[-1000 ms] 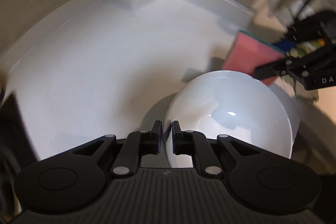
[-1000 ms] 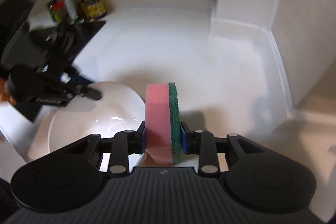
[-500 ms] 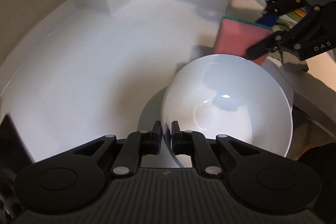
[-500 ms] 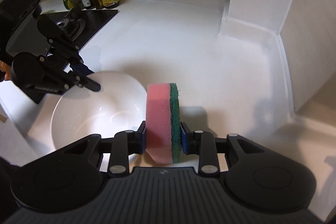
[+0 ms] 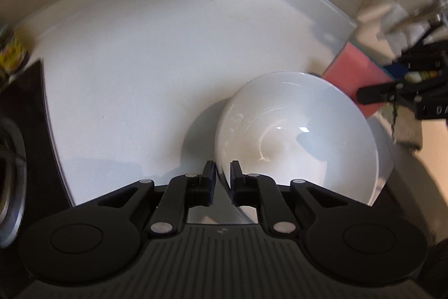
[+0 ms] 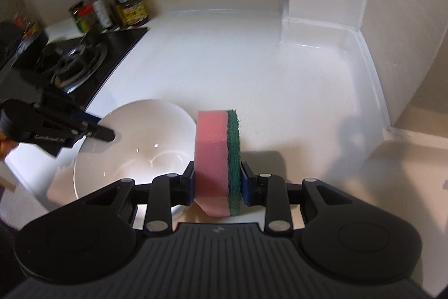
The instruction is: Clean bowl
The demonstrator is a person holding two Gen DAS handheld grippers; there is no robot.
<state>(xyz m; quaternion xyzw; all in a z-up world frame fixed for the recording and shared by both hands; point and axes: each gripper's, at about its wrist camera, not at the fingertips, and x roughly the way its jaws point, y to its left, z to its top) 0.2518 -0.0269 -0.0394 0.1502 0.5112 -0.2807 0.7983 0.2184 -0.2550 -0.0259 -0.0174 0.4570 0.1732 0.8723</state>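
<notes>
Bowl and sponge gripped over counter.
Left tool [image 5: 222, 175] pinched white bowl [image 5: 296, 136] rim; right tool [image 6: 217, 182] clamped pink-green sponge [image 6: 218, 159] at centre frame.

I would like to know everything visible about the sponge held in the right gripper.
The pink sponge with a green scouring layer is a thick rounded-edge block, soft pink foam on its left, a thinner rough dark green pad on its right. It stands on edge, clamped from both sides by the right gripper, which touches it on both faces. It sits just right of the white glossy bowl, above the white countertop. Whether it is wet, or touches the bowl, cannot be told.
</notes>
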